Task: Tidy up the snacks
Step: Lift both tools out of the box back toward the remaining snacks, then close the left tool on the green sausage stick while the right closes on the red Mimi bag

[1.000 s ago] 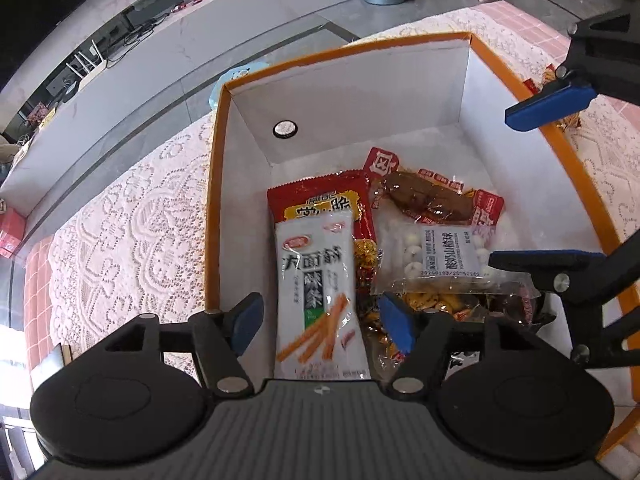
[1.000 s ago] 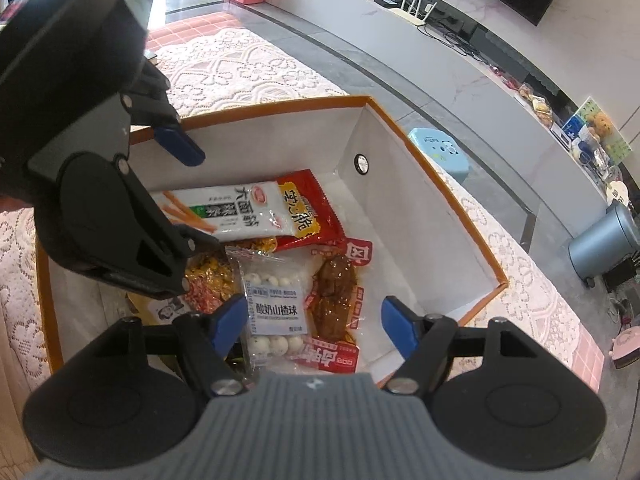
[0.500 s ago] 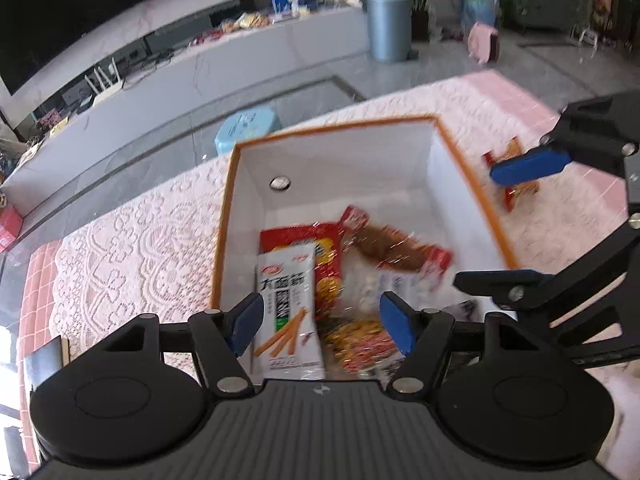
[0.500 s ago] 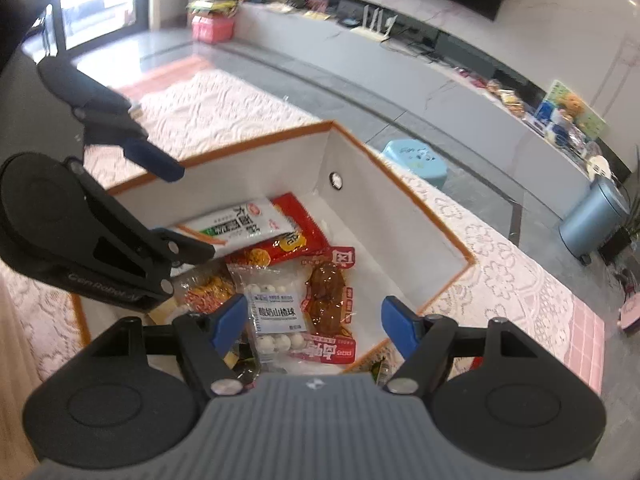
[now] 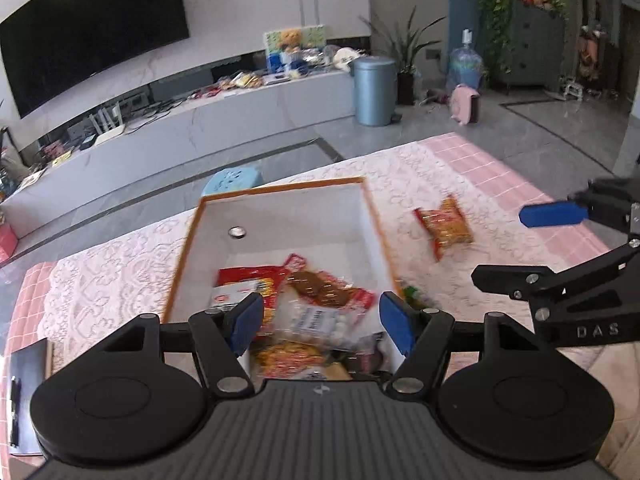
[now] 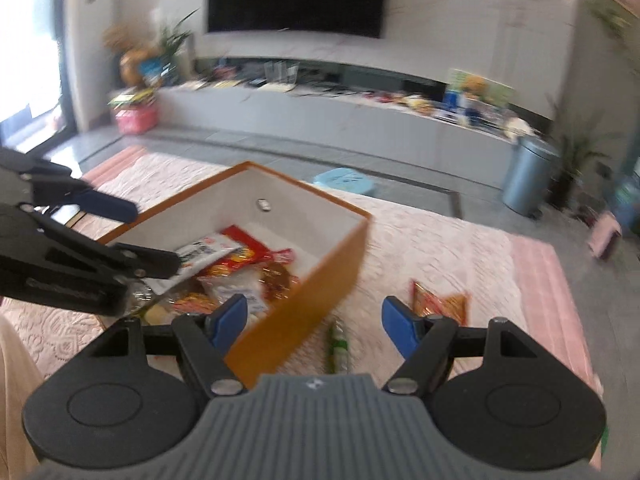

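below both claws: the orange-rimmed box (image 5: 374, 216) sits on the lace-covered worktop (image 5: 120, 272), now farther under the cameras than a second ago, when both claws hung low over its inside.
what changed: both claws have lifted and pulled back out of the box, and the views have tipped up toward the room; nothing came out with them.
left claw (image 5: 322, 322): fingers apart, nothing between them, above the near end of the box.
right claw (image 6: 310, 322): fingers apart and empty, now over the box's right wall, swung toward the bare worktop beyond it.
in the box: white noodle-stick packet (image 6: 200, 250), red packet (image 5: 244, 276), hawthorn-ball bag (image 5: 316, 320), brown meat snack (image 5: 316, 286), yellow packets at the near end; they lie as before.
still outside: red-and-orange chip packet (image 5: 444, 226) ahead and right of the left claw, just ahead of the right claw's right finger in its own view (image 6: 438, 304); a small green item (image 6: 338, 346) just beside the box wall, between the right claw's fingers, too blurred to name.
meaning for the task: the last drop looks finished; the two loose items remain, and the right claw seems best placed for either.
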`<state>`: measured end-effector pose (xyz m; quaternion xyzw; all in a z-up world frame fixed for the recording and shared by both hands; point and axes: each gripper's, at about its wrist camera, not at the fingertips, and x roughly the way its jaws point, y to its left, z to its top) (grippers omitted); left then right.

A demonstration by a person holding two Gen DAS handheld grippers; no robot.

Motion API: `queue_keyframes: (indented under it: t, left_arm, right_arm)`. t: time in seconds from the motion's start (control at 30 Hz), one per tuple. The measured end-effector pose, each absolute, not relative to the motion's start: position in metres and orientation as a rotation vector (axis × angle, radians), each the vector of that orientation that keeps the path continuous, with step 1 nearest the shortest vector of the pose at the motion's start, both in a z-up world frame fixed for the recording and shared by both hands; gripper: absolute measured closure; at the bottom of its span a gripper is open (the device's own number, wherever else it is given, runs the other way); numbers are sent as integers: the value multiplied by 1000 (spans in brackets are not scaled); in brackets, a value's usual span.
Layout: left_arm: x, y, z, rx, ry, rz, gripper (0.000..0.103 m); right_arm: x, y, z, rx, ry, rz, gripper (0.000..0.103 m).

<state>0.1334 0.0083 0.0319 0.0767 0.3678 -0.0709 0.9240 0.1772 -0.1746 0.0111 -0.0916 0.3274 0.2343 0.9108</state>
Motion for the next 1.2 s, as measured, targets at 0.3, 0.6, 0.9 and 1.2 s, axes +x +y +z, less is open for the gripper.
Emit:
queue_keyframes:
  t: [0.3, 0.6, 0.9, 1.2]
  left_arm:
    - [114, -49, 27, 155, 731, -256, 25]
    - [125, -101, -4, 105, 814, -265, 32]
    - [153, -123, -38, 21, 916, -128, 44]
    - [181, -132, -58, -11, 928, -20, 56]
  right_arm:
    - [142, -260, -20, 31, 702, 277, 31]
    - [129, -303, -46, 85, 699, 153, 32]
    - [145, -329, -67, 179, 697, 58, 35]
    - [181, -324, -76, 140, 671, 82, 36]
